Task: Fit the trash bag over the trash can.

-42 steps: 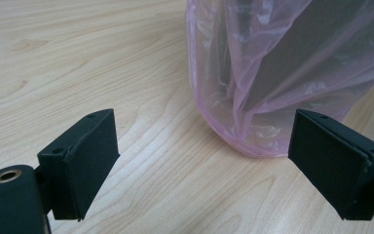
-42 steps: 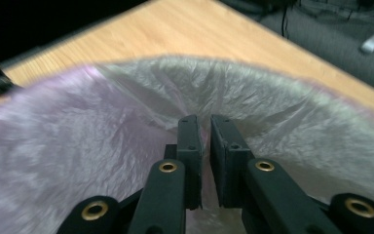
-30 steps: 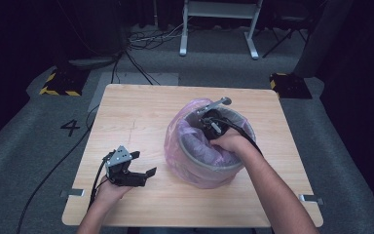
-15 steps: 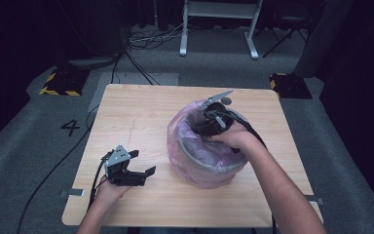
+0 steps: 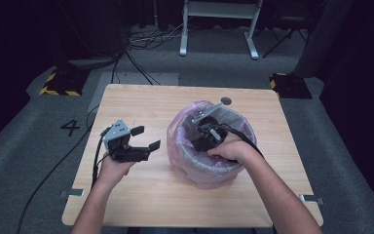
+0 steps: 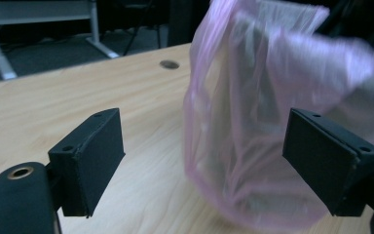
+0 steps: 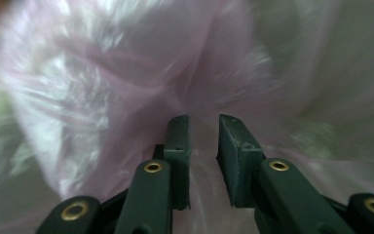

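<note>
The right gripper (image 5: 205,137) is reaching down inside the bin (image 5: 209,168), which is standing right of centre on the table (image 5: 141,105); a pink bag (image 5: 185,124) is lining the bin and folding over its rim. In the right gripper view the jaws are standing nearly together, a narrow gap showing between the pads; the film of the bag (image 7: 126,63) is lying directly ahead and around them, but whether any of it is caught between the pads cannot be told; blur is hiding the detail.

The left gripper (image 5: 139,145) is hovering over bare wood to the left of the bin, jaws spread wide and holding nothing; in the left gripper view the bag (image 6: 253,97) is hanging just ahead and towards its right jaw, apart from it.

The bag is appearing thin, translucent and crumpled, loose around the rim; the bin is upright, its long axis vertical. The right hand (image 5: 229,148) is the nearer, being over the rim; judged from this, the next move depends on the liner lying straight ahead of the right jaws.
</note>
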Motion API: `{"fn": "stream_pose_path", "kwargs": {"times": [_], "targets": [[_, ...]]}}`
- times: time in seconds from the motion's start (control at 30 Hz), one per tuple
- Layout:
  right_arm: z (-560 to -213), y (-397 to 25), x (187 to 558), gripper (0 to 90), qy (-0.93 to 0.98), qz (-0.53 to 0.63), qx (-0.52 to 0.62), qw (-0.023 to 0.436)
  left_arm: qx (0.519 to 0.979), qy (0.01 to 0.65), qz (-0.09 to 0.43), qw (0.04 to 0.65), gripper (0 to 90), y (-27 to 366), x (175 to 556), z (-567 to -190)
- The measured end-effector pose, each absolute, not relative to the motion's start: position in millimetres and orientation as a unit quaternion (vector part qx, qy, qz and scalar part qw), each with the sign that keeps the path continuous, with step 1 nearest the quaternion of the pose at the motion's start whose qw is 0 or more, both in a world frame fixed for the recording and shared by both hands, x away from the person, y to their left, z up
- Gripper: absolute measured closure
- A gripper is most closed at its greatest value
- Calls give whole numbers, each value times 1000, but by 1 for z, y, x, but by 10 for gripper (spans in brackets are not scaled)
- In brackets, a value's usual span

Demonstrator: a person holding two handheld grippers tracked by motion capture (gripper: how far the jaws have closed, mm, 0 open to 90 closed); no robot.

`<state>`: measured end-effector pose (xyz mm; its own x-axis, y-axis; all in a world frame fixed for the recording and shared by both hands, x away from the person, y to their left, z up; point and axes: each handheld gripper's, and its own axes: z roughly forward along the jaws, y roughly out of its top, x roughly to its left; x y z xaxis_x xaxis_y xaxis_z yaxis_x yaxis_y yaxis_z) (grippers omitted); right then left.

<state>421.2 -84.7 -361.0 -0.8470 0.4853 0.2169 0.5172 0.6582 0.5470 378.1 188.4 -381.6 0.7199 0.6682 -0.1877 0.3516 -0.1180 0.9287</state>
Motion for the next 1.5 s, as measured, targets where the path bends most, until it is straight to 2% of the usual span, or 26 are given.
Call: {"fn": "stream_pose_path", "kwargs": {"times": [0.13,0.3,0.37,0.5,0.6,0.63,0.67,0.7,0.77,0.93,1.2,1.37,1.4,1.47,1.5], "targets": [[-368,-78,420,748,-922,-284,-262,33,743,332,126,568,154,169,403,-364],[-360,-81,423,638,-920,-301,-252,-4,745,332,116,568,162,144,431,-353],[-354,-85,423,613,-911,-324,-257,-3,742,336,115,568,175,136,439,-351],[-338,-99,421,571,-898,-355,-260,-17,743,340,118,565,268,126,451,-350],[-330,-113,418,575,-886,-380,-266,-22,739,353,123,561,462,121,458,-353],[-328,-118,417,579,-883,-385,-267,-20,738,352,121,563,604,120,460,-355],[-325,-122,415,582,-881,-392,-266,-22,737,354,123,562,659,118,461,-356],[-322,-125,413,583,-879,-398,-261,-27,738,357,128,558,777,117,462,-358],[-317,-131,411,583,-874,-413,-255,-25,734,371,139,552,893,115,464,-361],[-310,-142,409,585,-864,-430,-258,-38,754,385,142,514,900,108,469,-374],[-294,-180,404,588,-824,-499,-266,-38,781,405,101,464,900,103,476,-405],[-294,-201,399,561,-806,-520,-277,-52,781,408,83,466,899,107,469,-426],[-295,-204,398,538,-804,-524,-276,-55,773,409,71,480,859,110,468,-428],[-297,-209,397,467,-801,-527,-277,-65,760,420,47,494,571,117,468,-429],[-298,-210,397,386,-801,-525,-279,-71,753,430,48,497,435,121,467,-429]]}}
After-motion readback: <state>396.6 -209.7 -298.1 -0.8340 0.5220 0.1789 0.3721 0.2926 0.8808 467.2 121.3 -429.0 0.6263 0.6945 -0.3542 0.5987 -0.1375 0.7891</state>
